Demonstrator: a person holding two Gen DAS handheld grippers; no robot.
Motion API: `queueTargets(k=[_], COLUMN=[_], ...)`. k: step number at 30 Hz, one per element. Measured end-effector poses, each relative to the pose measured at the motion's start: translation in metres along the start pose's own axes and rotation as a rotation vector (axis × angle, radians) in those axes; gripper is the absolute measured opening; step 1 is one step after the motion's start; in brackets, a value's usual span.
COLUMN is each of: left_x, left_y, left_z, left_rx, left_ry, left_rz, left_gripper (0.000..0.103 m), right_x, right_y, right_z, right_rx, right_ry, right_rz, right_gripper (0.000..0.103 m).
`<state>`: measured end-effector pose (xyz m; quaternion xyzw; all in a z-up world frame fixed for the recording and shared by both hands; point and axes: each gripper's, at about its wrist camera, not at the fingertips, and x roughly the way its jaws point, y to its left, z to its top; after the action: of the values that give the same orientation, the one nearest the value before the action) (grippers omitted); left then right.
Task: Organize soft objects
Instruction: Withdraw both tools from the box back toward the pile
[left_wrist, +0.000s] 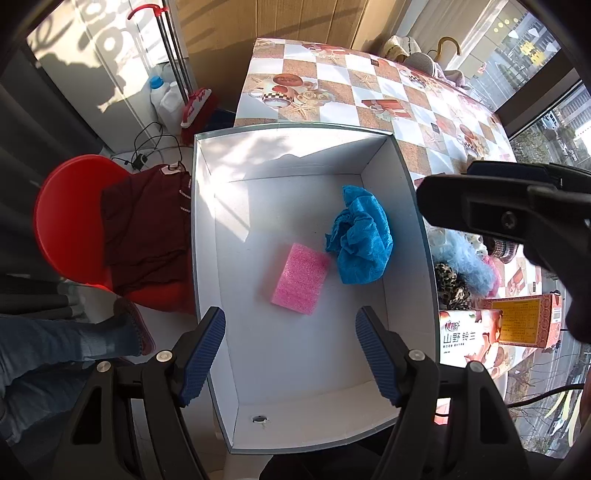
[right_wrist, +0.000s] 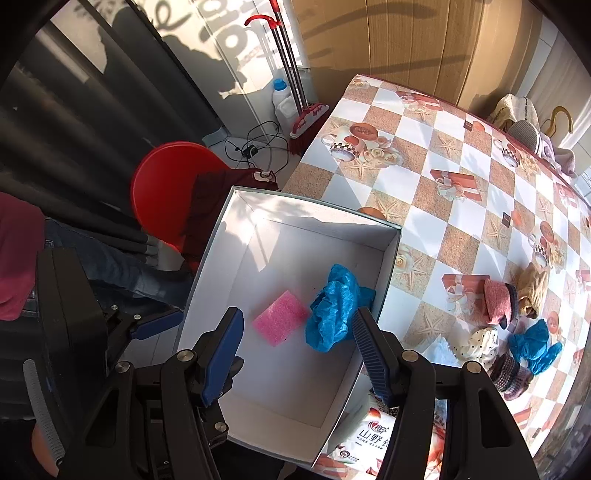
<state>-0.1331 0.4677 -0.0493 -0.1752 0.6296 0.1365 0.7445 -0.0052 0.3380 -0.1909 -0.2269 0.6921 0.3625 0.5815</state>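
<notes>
A white open box (left_wrist: 413, 206) stands at the table's edge. Inside lie a pink foam sponge (left_wrist: 300, 283) and a crumpled blue shoe cover (left_wrist: 360, 240), touching each other. My left gripper (left_wrist: 291, 354) hangs open above the box floor, with nothing between its blue pads. My right gripper (right_wrist: 299, 350) is also open over the box. The blue shoe cover (right_wrist: 332, 314) lies just beyond its right pad, with the pink sponge (right_wrist: 280, 321) beside it. Neither gripper holds anything. More soft things lie on the table: a second blue cover (right_wrist: 535, 347), a pink sock (right_wrist: 496, 299) and a spotted cloth (right_wrist: 480, 343).
The checked tablecloth (right_wrist: 424, 155) spreads behind the box. A leopard-print cloth (left_wrist: 452, 284), a fluffy light-blue piece (left_wrist: 469, 258) and printed packets (left_wrist: 469, 339) sit right of the box. A red chair (left_wrist: 70, 221) with a dark red garment stands left, by a person's leg (left_wrist: 66, 343).
</notes>
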Motion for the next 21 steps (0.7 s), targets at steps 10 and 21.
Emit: queueTargets(k=[10,21], left_x=[0.0,-0.011], left_y=[-0.026,-0.07], left_z=[-0.006,-0.018], left_rx=[0.043,0.06], left_ry=[0.004,-0.04], left_rz=[0.0,-0.013], left_gripper=[0.077,0.077], right_x=[-0.011,-0.038], right_y=[-0.019,-0.045], right_z=[-0.03,-0.082], right_rx=[0.026,0.046], right_ry=[0.001,-0.026], right_rz=[-0.033,-0.052], right_gripper=[0.063,0.063])
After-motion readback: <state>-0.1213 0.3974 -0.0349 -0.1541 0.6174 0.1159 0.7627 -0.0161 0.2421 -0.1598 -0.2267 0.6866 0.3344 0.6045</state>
